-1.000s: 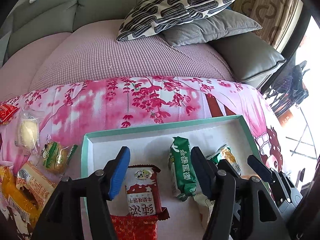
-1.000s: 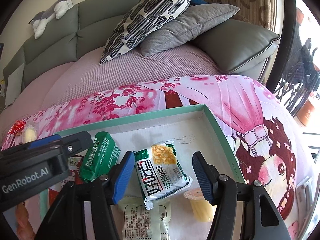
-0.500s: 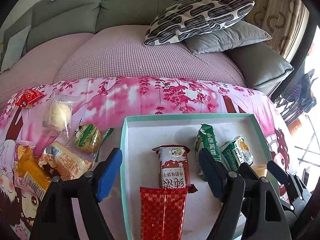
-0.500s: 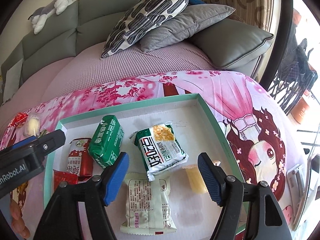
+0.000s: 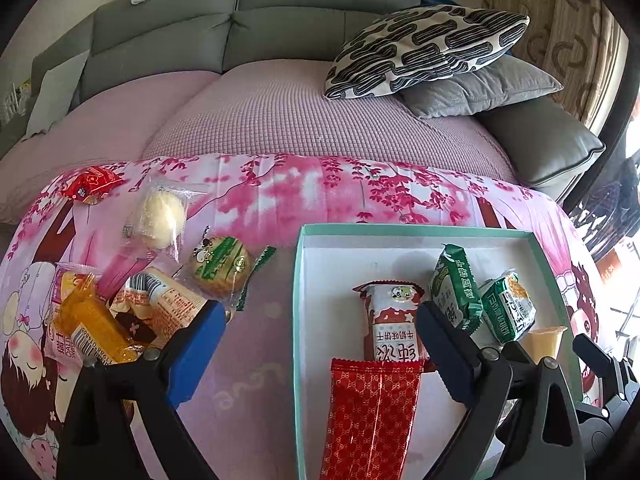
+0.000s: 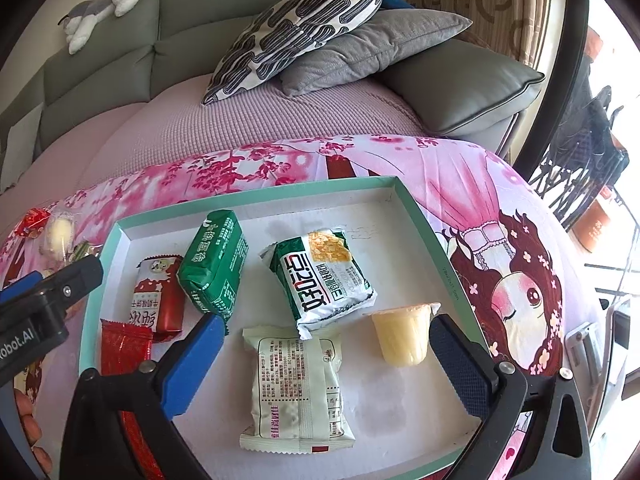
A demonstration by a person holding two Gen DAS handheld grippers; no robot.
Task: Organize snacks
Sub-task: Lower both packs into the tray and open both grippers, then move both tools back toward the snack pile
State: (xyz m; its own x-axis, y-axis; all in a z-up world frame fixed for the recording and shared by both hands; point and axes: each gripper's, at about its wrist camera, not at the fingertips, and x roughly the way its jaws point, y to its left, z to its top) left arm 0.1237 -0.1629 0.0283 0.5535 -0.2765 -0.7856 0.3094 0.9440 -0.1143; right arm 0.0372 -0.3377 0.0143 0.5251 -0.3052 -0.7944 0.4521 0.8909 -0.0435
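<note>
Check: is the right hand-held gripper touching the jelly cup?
Cannot tell. In the right wrist view the right hand-held gripper is open, and one pad sits right at the jelly cup edge; no gap or contact is plain.

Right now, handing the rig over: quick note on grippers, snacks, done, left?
Left gripper: open, empty, above the tray's left wall.
Right gripper: open, empty, over the tray.
In the tray: red packet, red-and-white bar, two green packs, white pack, jelly cup.
On the pink cloth, left of the tray: small red packet, pale bun, round green cake, orange pack, barcoded pack.
Left: move those five into the tray.
</note>
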